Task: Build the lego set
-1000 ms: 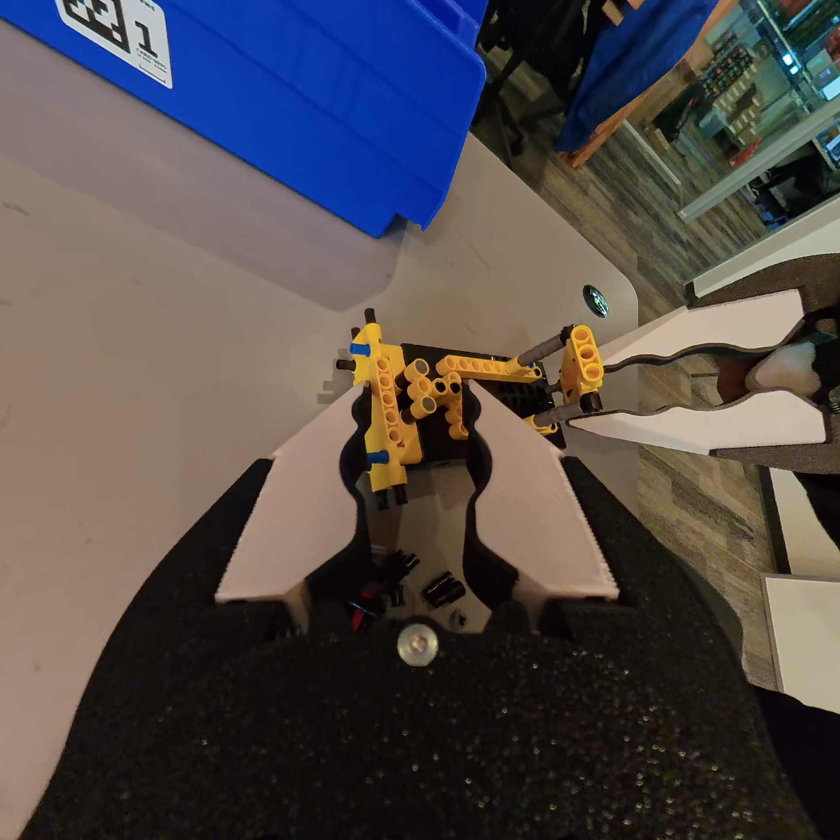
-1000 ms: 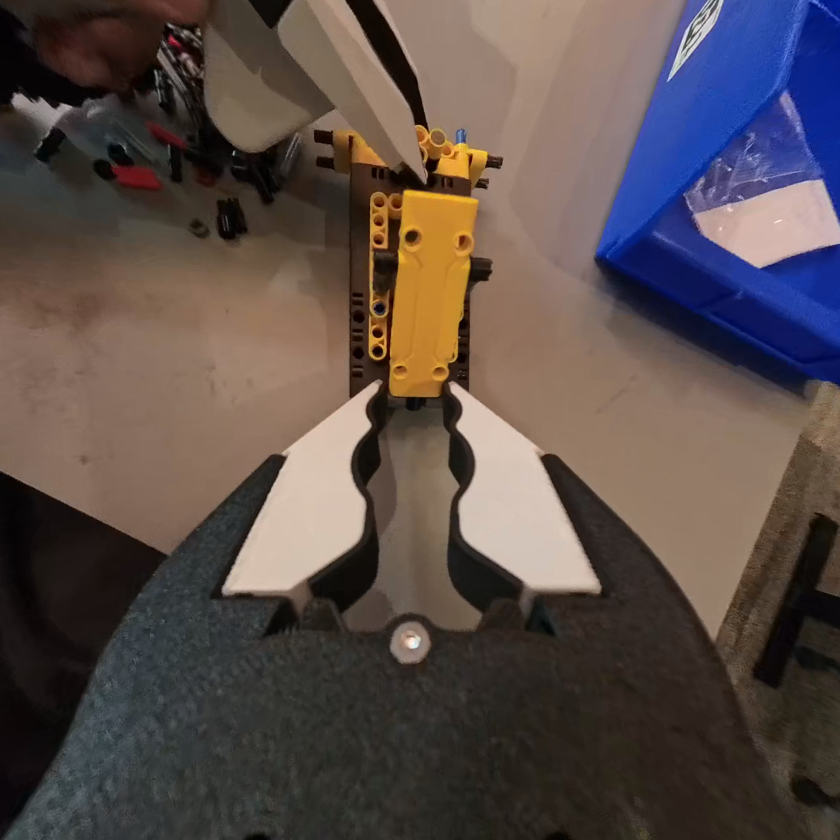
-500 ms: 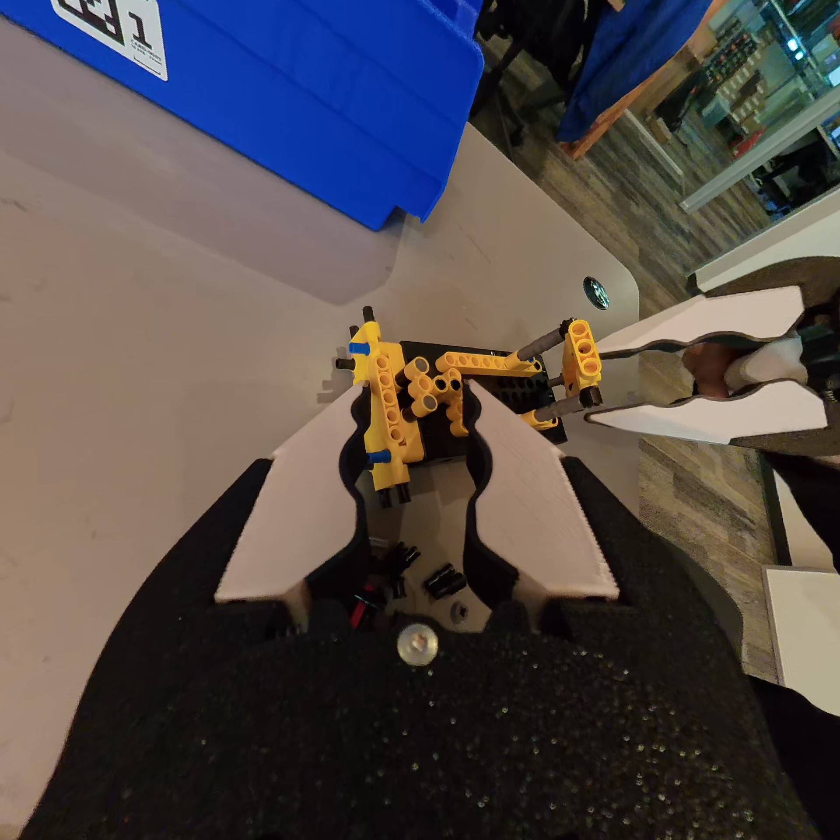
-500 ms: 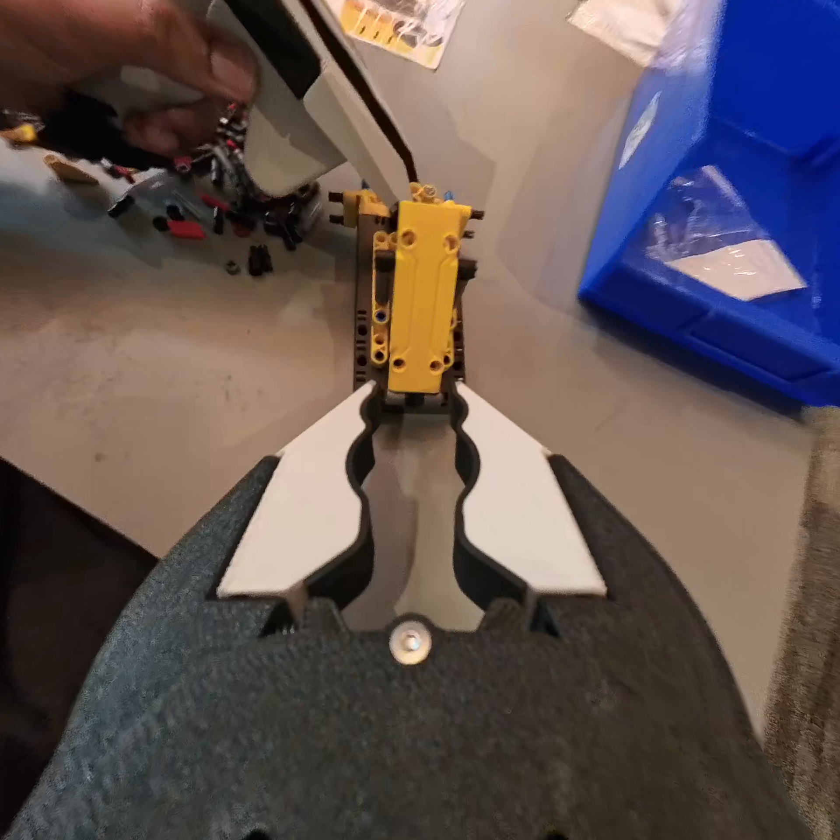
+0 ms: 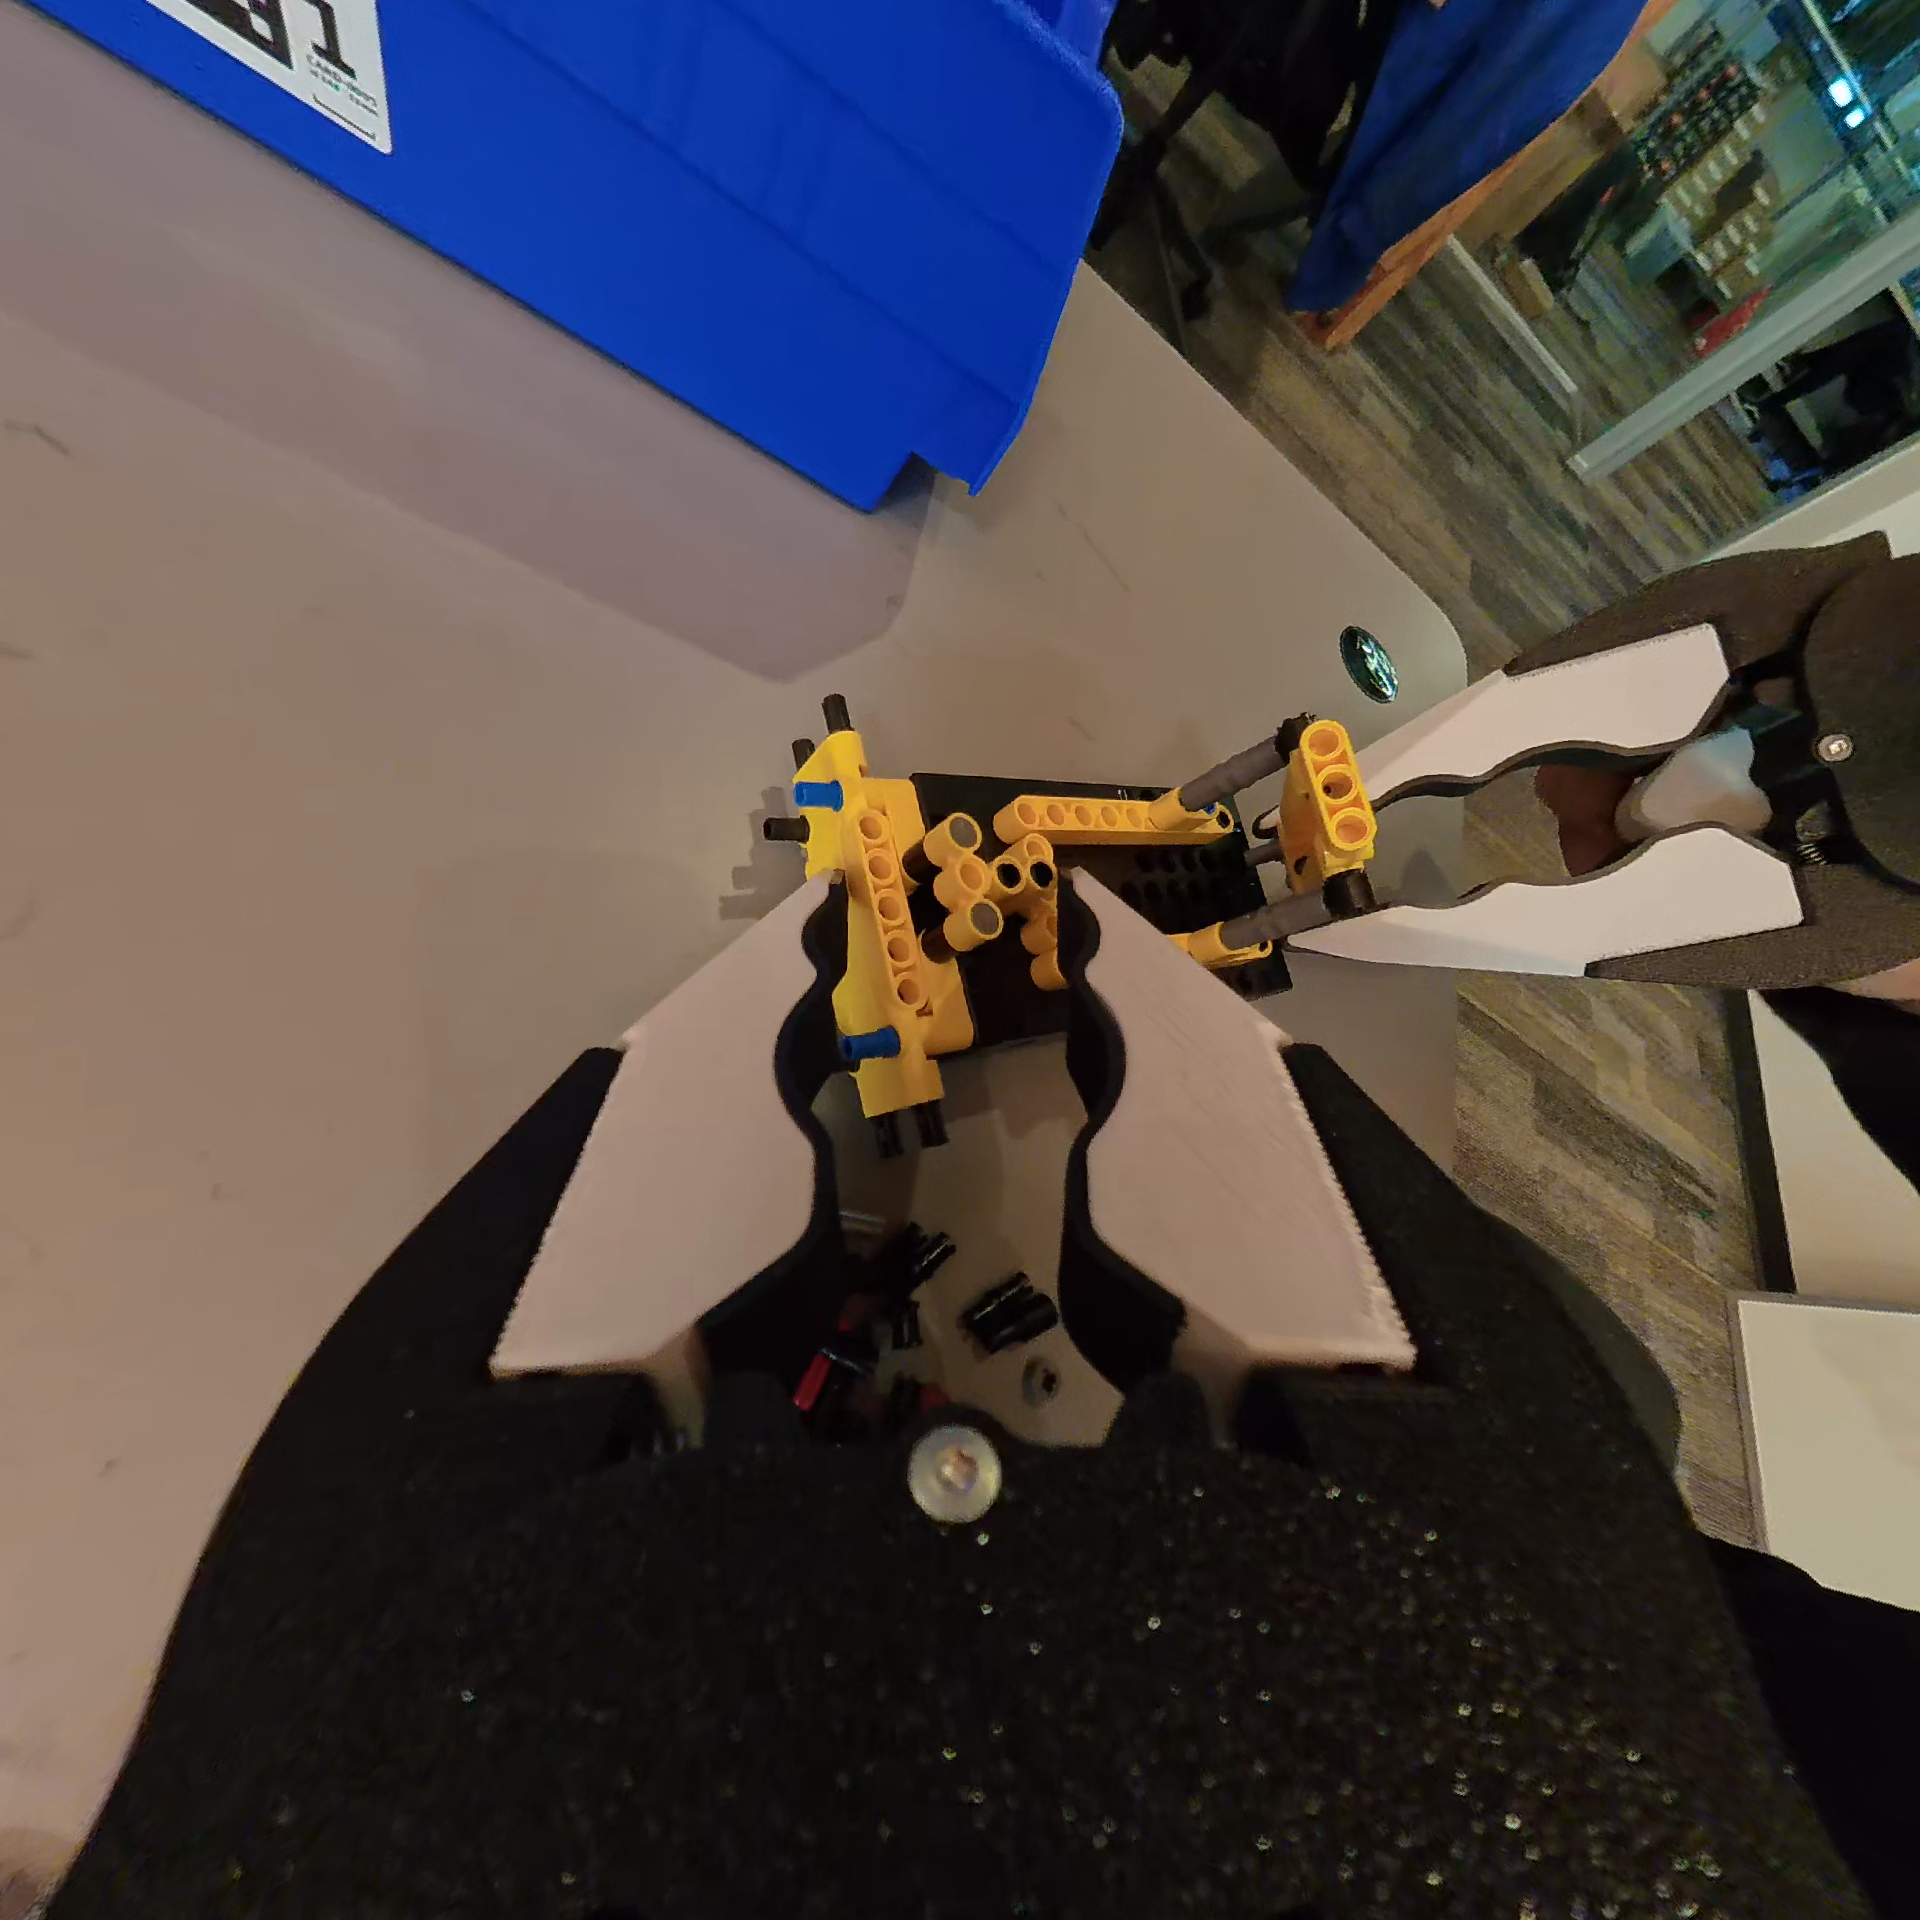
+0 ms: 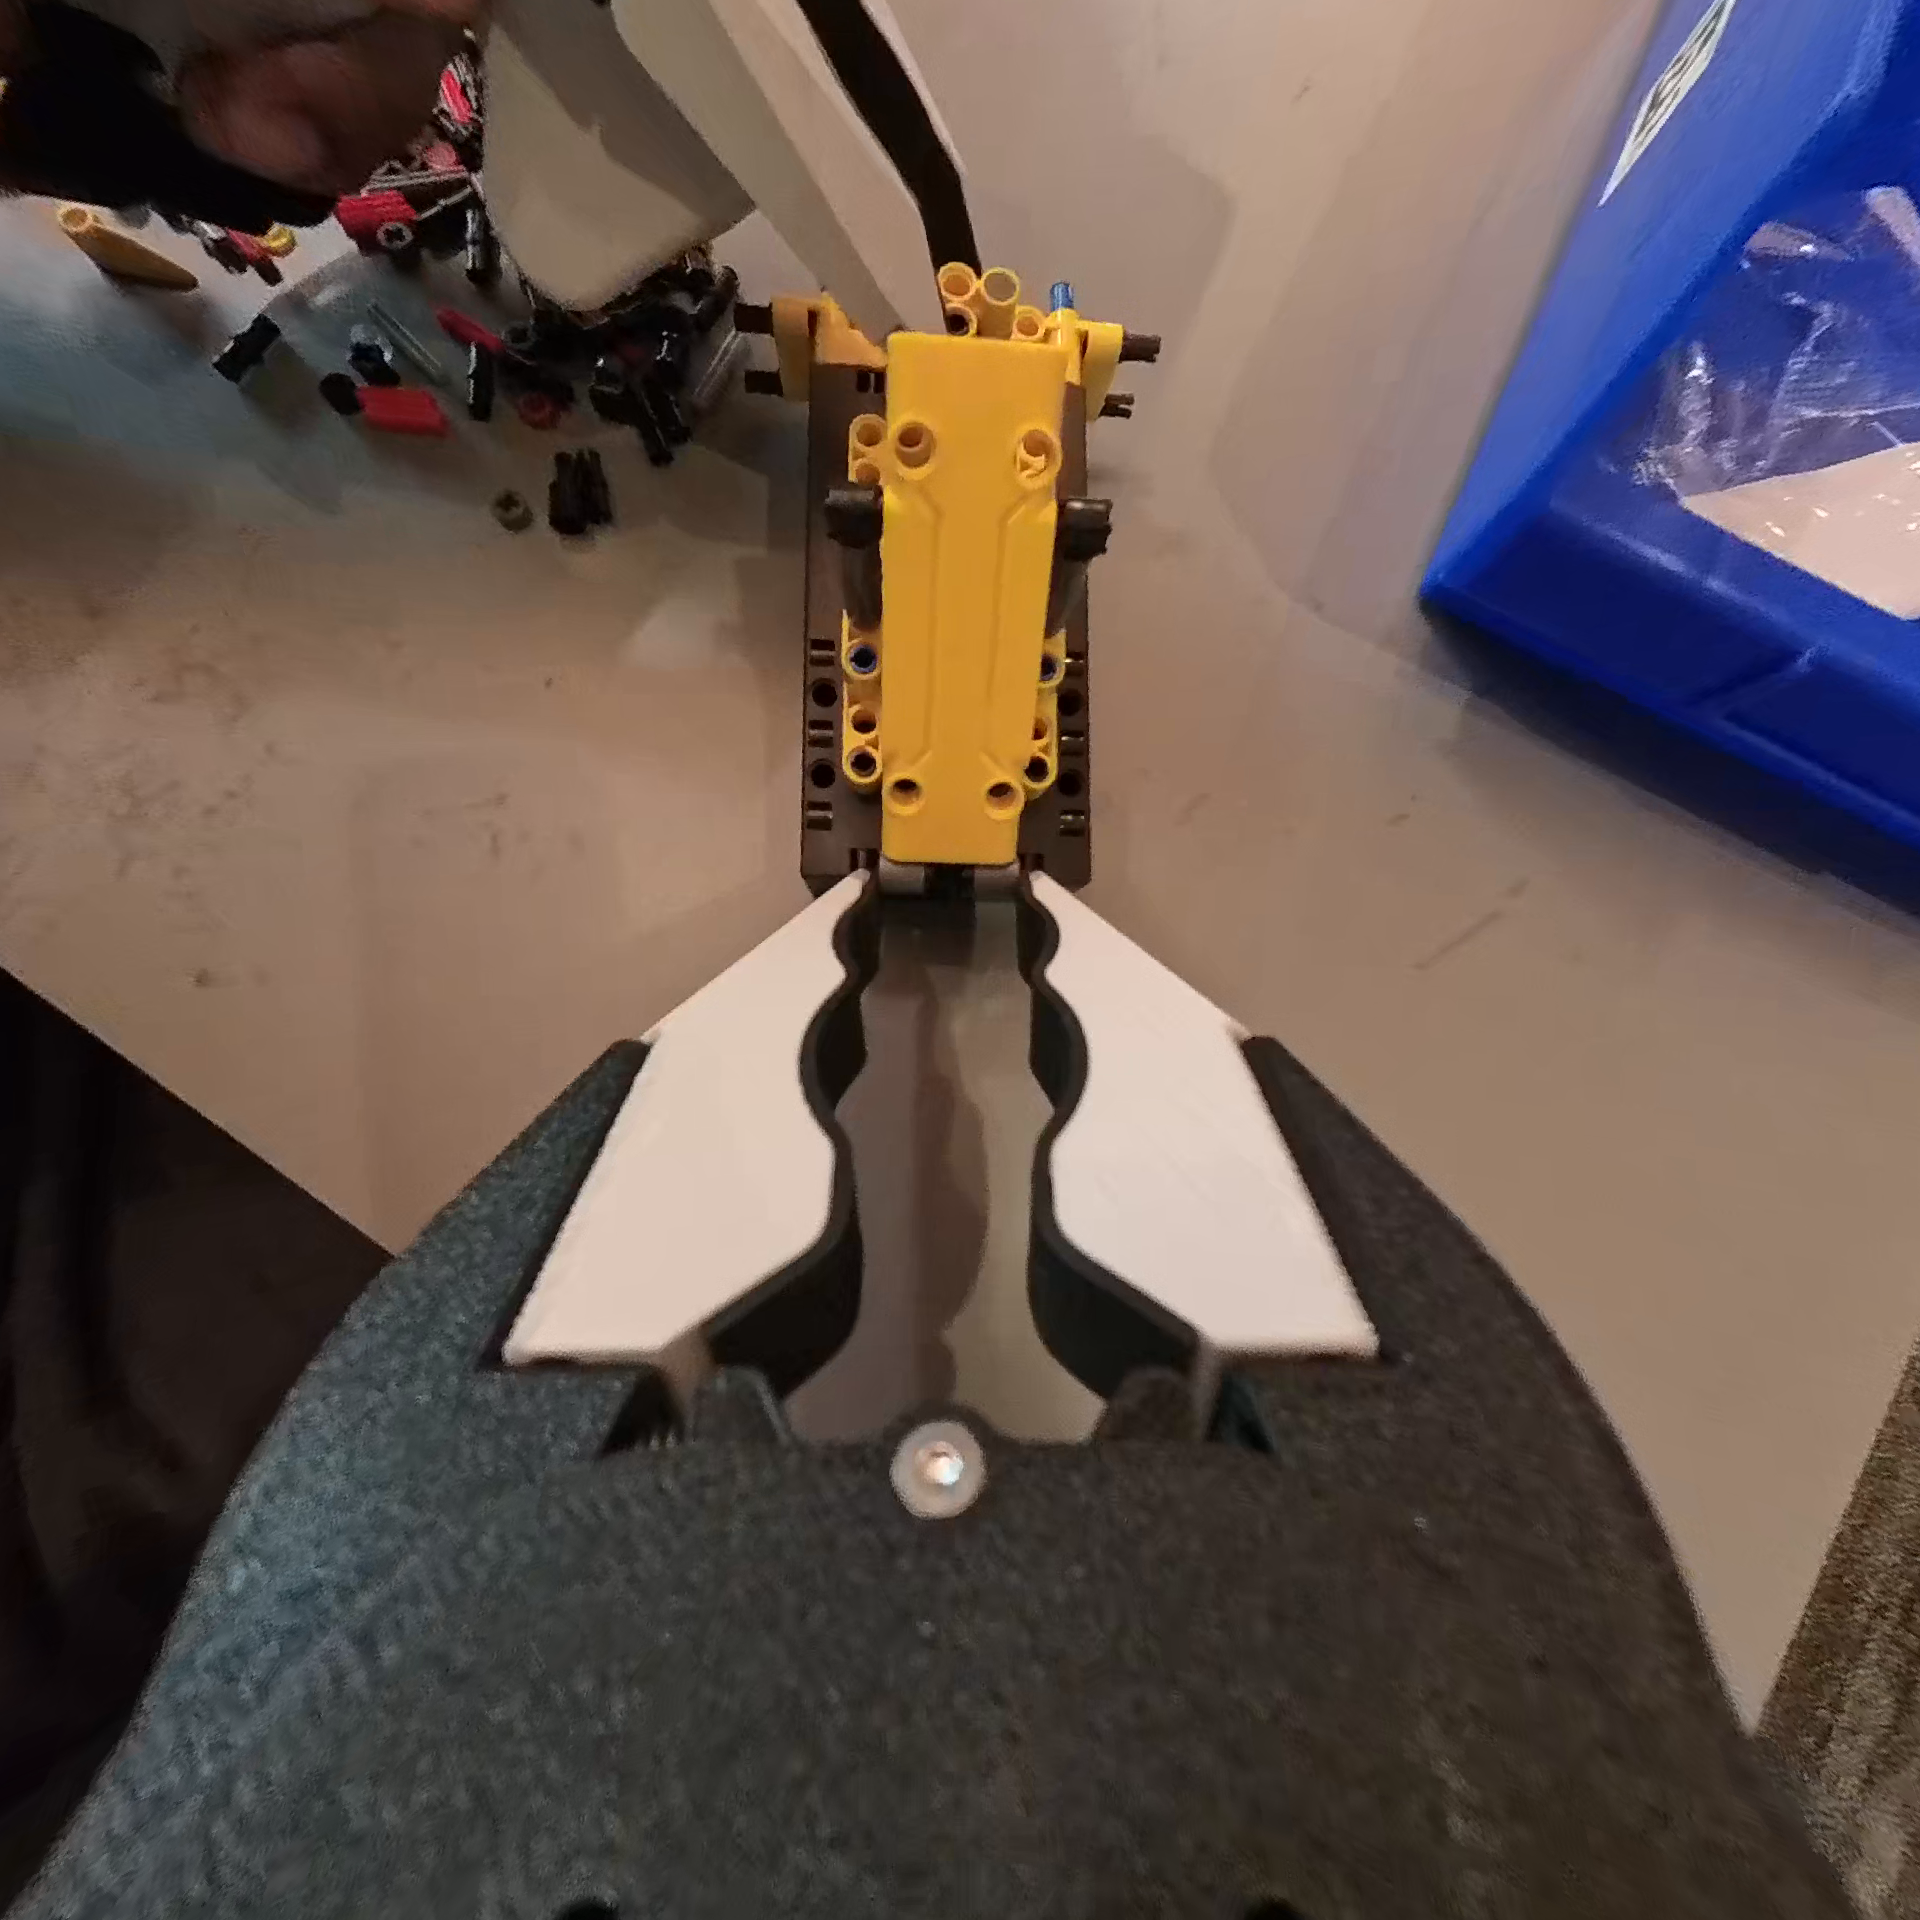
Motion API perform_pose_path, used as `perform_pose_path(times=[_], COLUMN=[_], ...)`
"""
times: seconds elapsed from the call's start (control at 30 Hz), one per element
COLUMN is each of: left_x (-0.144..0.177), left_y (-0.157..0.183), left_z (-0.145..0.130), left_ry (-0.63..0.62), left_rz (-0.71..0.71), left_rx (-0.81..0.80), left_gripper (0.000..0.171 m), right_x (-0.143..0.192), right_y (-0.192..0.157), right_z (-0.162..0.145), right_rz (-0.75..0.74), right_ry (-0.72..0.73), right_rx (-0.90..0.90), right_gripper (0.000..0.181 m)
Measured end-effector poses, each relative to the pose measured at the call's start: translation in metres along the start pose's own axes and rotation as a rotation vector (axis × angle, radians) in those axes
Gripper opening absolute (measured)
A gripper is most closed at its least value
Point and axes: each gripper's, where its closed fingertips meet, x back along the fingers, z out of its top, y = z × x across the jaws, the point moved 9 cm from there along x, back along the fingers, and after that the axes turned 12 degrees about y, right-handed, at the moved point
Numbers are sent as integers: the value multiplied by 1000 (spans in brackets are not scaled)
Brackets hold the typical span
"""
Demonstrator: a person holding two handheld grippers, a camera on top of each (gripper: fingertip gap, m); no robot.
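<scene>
My left gripper (image 5: 951, 894) has its two white fingers (image 5: 1164, 1049) closed around one end of a yellow and black toy-brick assembly (image 5: 997, 894) of holed plastic beams with blue pins. The left fingertip presses the long yellow beam and the right fingertip touches the small yellow connector cluster, so I read it as a pinch on the model. The assembly sits on a pale grey tabletop (image 5: 364, 831), near the table's rounded corner.

My right gripper (image 6: 945, 883) meets the opposite end of the same assembly. Its fingertips flank the grey pieces at the base of the flat yellow panel (image 6: 961, 634) on top of the dark holed frame. The fingers stand a little apart, touching or nearly touching that end; I cannot tell whether they actually grip it. In the left wrist view the right gripper (image 5: 1320, 842) brackets the short yellow three-hole beam (image 5: 1332, 805) on grey axles.

A big blue plastic bin (image 5: 727, 208) with a white printed label stands on the table just beyond the model. A scatter of loose black and red small parts (image 6: 499, 353) lies on the table beside the left gripper, with a few black pins (image 5: 1003, 1314) seen between its fingers.
</scene>
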Motion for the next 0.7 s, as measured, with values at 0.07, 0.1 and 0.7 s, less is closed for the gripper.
perform_pose_path(times=[0.07, 0.1, 0.7], left_x=[1, 2, 12], left_y=[1, 1, 19], left_z=[0, -1, 16], left_ry=[-12, -20, 170], left_rz=[-10, -14, -199], left_rx=[14, 21, 17], left_gripper=[40, 39, 35], right_x=[2, 4, 25], right_y=[-1, 0, 10], right_z=[-2, -4, -35], right_rz=[-21, -41, -205], right_ry=[11, 16, 276], right_rx=[-3, -7, -503], right_gripper=[26, 26, 26])
